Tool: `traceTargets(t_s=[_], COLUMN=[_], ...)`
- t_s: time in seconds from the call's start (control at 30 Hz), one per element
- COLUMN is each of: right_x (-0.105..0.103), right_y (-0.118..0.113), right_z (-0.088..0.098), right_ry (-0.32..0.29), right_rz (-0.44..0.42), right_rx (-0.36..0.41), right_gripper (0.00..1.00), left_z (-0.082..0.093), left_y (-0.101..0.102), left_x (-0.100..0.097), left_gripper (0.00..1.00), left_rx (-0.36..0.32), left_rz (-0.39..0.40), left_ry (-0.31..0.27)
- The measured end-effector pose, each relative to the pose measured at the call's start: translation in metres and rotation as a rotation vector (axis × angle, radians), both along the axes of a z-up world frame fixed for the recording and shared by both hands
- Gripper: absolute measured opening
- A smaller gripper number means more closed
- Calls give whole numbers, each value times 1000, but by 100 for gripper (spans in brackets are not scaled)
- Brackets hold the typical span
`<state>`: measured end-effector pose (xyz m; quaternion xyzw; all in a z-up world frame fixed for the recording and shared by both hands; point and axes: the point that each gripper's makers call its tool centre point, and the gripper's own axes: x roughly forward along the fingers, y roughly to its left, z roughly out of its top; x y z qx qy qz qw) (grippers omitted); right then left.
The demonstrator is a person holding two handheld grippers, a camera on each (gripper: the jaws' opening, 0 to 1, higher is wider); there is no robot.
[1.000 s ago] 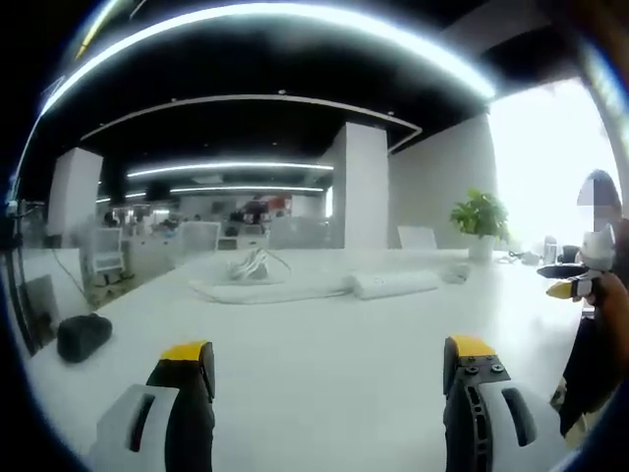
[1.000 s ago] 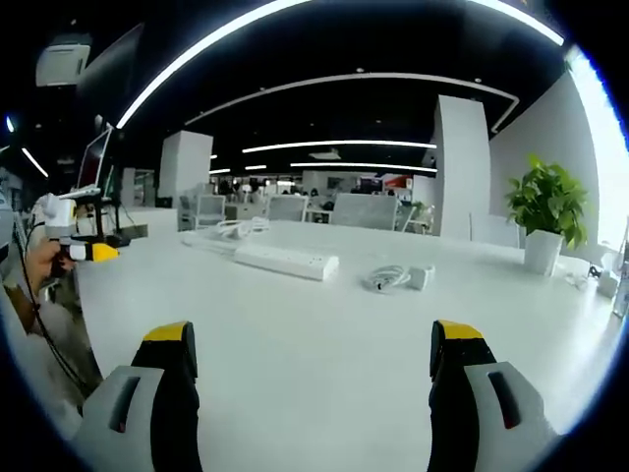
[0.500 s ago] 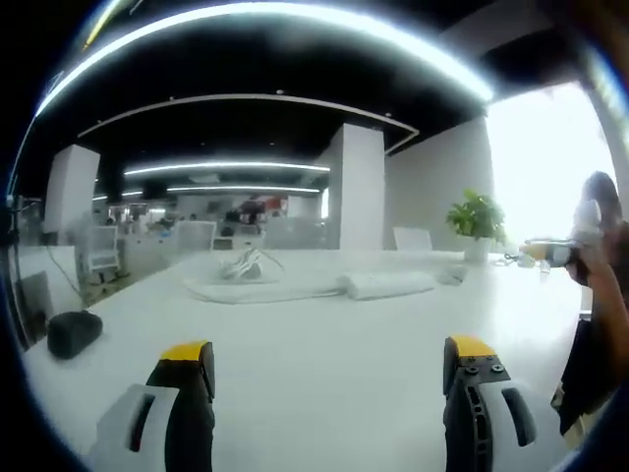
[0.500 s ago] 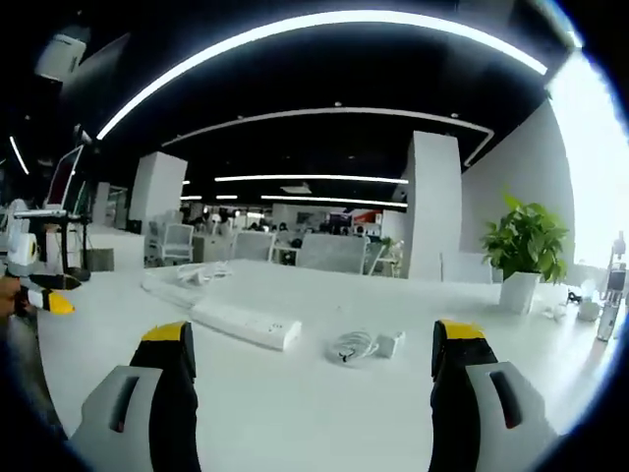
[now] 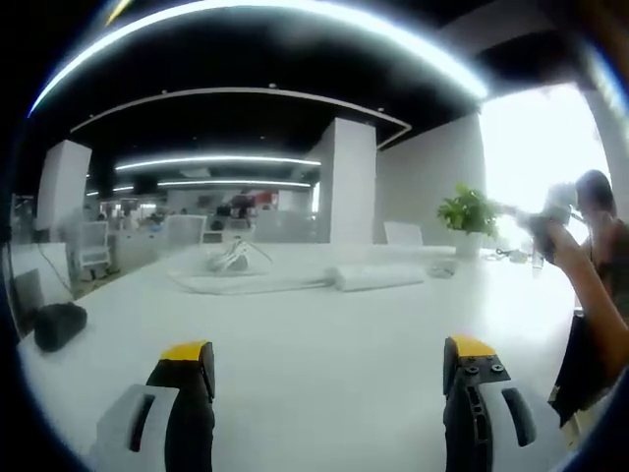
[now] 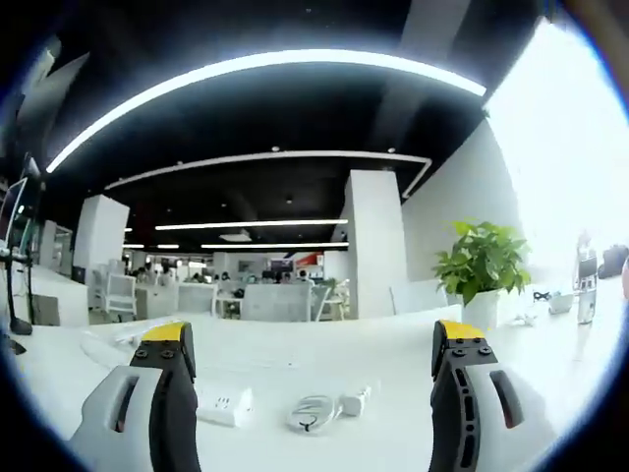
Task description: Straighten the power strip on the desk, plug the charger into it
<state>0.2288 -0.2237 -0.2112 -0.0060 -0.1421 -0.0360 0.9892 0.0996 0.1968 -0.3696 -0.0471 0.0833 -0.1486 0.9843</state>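
In the left gripper view, the left gripper (image 5: 329, 379) rises from the bottom edge with its yellow-tipped jaws spread wide and nothing between them. Just above centre, well beyond the jaw tips, the long white plastic power strip (image 5: 379, 276) lies on the white desk (image 5: 324, 334), its long axis running roughly left to right across the frame. Its white cable (image 5: 251, 285) trails left towards a loose coil. A small dark object (image 5: 59, 325), too blurred to name, sits at the left edge. At the right edge a person's raised hand (image 5: 552, 224) holds something blurred, probably the other tool.

In the right gripper view, the right gripper (image 6: 307, 369) is likewise wide open and empty. Between its jaws, low in the frame, the small white charger with its coiled white lead (image 6: 329, 407) lies just right of the power strip's end (image 6: 223, 404); strip and charger sit near each other but apart. A green potted plant (image 6: 484, 270) stands at the right.

The right tool looks the nearer to both, so the charger pick-up probably falls to it, leaving the left to square the strip.
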Motion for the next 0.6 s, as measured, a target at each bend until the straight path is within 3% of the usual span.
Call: traceTargets(t_s=[0.17, 0.47, 0.6], right_x=[10, 43, 56], right_y=[-14, -22, -30], right_z=[5, 4, -4], right_ry=[-35, -41, -47], right_rz=[-70, -149, -189], right_rx=[102, 86, 138], right_gripper=[100, 100, 100], left_z=[-1, 1, 1], left_y=[0, -7, -10], left_x=[1, 3, 4], left_gripper=[99, 99, 99], left_rx=[2, -1, -2], left_rz=[-9, -31, -44], left_ry=[0, -8, -10])
